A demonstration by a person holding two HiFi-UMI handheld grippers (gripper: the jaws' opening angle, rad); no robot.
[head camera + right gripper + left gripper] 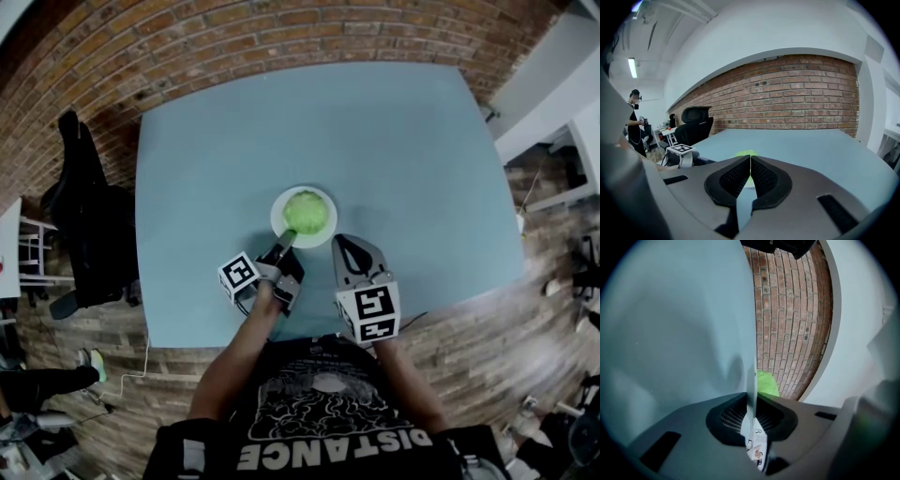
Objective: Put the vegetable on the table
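A green leafy vegetable sits on a small white plate near the front middle of the blue-grey table. My left gripper reaches the plate's near rim from the front, rolled onto its side. In the left gripper view the thin plate rim runs edge-on between the pads of the left gripper, which are shut on it, and the vegetable shows just behind. My right gripper hovers just right of the plate. Its jaws are shut with nothing held, and the vegetable peeks over them.
A black office chair stands off the table's left edge, and it shows again in the right gripper view. A person stands far left in that view. A brick wall lies beyond the table's far edge.
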